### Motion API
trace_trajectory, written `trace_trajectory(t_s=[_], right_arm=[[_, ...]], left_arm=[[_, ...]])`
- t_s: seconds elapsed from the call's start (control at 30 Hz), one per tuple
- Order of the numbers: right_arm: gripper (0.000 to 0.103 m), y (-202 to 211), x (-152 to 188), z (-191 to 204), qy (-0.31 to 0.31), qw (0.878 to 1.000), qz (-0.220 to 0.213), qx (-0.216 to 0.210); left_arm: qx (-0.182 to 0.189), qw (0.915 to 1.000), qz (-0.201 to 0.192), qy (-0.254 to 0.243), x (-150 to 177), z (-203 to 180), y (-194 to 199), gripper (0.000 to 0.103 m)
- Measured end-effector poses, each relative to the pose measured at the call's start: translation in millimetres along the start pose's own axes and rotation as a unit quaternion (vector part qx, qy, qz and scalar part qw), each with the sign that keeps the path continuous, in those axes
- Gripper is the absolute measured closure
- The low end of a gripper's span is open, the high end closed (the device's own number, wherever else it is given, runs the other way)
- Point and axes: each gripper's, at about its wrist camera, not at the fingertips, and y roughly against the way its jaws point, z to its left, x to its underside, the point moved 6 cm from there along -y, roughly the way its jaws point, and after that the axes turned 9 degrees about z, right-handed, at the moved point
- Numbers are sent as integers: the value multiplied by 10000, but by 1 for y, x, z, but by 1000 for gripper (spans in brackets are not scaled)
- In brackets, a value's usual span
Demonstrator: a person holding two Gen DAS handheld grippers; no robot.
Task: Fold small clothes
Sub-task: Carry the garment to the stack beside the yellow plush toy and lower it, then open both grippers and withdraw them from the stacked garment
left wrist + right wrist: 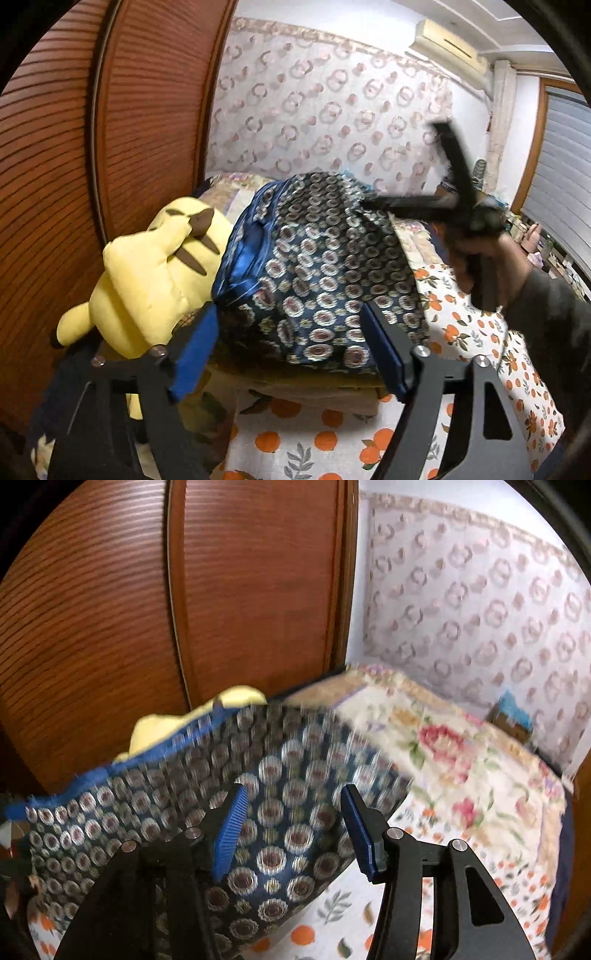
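Observation:
A dark blue garment with round floral print (317, 266) lies bunched on a pile at the head of the bed; it also shows in the right wrist view (229, 797). My left gripper (288, 332) is open, its blue pads on either side of the garment's near edge, not closed on it. My right gripper (291, 812) is open just above the garment. In the left wrist view the right gripper (436, 177) appears blurred, held by a hand above the garment's far right side.
A yellow plush toy (155, 266) lies left of the garment against a wooden louvred wardrobe door (110, 129). The bed has an orange-print sheet (461, 325) and a floral quilt (461, 746). A patterned curtain (332, 110) hangs behind.

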Motion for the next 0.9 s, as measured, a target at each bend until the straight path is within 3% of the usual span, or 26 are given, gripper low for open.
trace_trajectory(t_s=[0.1,0.23,0.43,0.67,0.9], right_arm=[[48,-21,2,-1,-104,9997,199,-13],[48,-18,1,-2,-301,9995,72,-69],[48,19,20,7,-354,9993,-119,32],[47,85,67,30,-462,9976,-431,275],[22,143,127,49,-840,9943,-543,363]], left_arm=[[-73,9999,-62,-138,-2,-7,8,12],[-220,9992,-116,-322,-6,-14,15,0],[-244,9985,-212,-436,-8,-26,23,0],[-201,9974,-261,-635,-2,-50,29,0],[21,9959,-260,-862,12,-90,34,0]])
